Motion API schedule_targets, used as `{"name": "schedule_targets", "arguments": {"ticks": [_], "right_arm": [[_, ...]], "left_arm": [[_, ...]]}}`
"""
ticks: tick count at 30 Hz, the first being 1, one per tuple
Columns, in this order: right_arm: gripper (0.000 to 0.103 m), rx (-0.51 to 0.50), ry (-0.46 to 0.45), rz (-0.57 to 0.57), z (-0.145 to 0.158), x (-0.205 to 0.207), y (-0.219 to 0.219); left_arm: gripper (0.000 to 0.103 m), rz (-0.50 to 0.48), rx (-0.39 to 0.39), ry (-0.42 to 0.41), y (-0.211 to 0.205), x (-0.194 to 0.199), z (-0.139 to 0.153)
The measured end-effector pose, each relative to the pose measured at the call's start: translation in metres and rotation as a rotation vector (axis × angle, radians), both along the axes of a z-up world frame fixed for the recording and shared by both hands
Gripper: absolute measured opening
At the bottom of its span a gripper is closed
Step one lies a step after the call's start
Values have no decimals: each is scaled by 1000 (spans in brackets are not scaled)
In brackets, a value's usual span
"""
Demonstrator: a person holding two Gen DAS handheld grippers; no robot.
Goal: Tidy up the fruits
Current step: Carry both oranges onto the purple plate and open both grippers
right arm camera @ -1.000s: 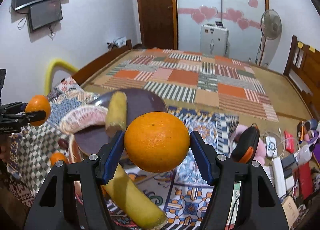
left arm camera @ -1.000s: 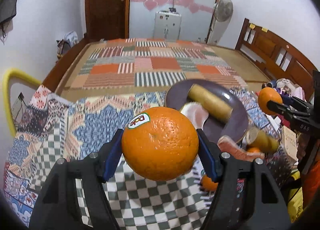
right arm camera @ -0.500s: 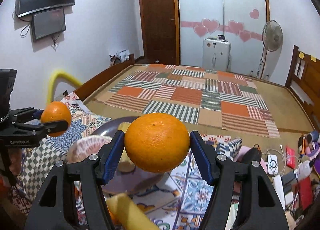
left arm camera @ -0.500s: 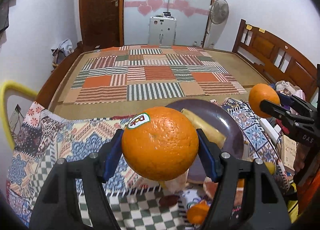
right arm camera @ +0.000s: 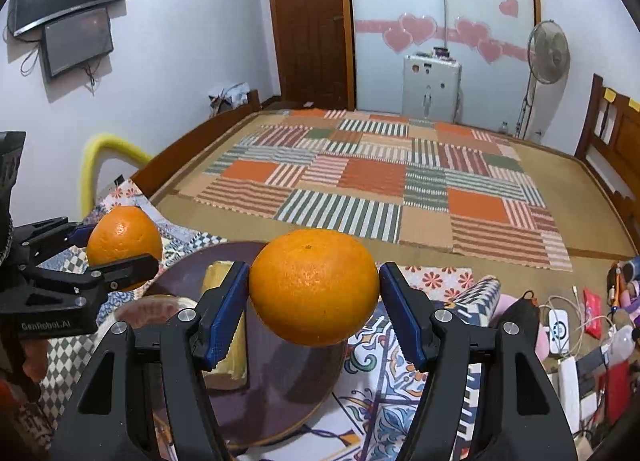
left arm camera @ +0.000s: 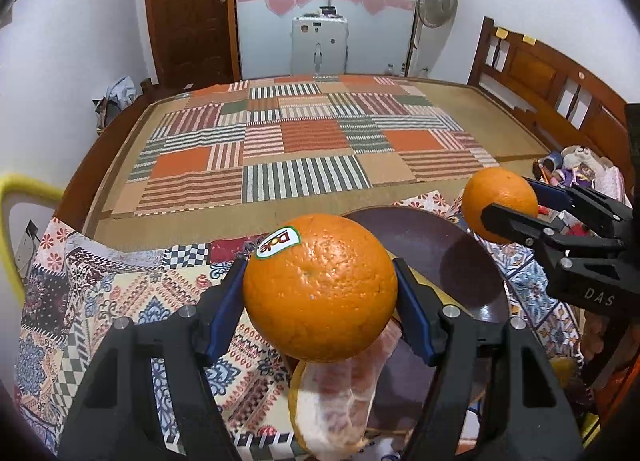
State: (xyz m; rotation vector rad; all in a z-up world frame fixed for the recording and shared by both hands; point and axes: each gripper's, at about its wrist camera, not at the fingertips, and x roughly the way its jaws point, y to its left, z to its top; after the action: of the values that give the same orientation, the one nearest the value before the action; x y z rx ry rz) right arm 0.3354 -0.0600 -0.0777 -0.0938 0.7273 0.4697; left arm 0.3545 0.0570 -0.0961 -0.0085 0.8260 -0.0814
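My left gripper is shut on a large orange with a Dole sticker, held above the near left edge of a dark round plate. Below it, a peeled pomelo piece lies on the plate's rim. In the right wrist view my right gripper is shut on a second orange over the plate. A cut banana piece lies on the plate. Each gripper shows in the other view, the right gripper at right and the left gripper at left.
The plate rests on a patterned cloth at the near end of a bed with a patchwork mat. At right lie a black mask, cables and chargers. A yellow foam bar stands at left.
Both grippers have moved forward with their oranges, from over the near cloth to over the plate. The plate, banana and pomelo now sit lower and closer in both views.
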Motion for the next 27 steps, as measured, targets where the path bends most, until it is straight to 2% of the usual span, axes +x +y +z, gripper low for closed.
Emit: {"name": "schedule_targets", "arguments": {"ticks": [10,14,19,23,27], "right_arm": [[63,-47,85,61,-13,8,12],[59,-51,93,99,-9,8,18],[58,-60,67,113,3,3,20],[59,-52,57,102,4,-2,14],[59,-44,46,83,5,-6,7]], "left_arm": [[69,0,-9,67,1,23,-22],[69,-4,-17,79,0,27,-25],[70,-4,-14,94,-2,29,-28],[70,0,-41,85,3,26,-24],[70,-15,-5,39,-2,15,-11]]}}
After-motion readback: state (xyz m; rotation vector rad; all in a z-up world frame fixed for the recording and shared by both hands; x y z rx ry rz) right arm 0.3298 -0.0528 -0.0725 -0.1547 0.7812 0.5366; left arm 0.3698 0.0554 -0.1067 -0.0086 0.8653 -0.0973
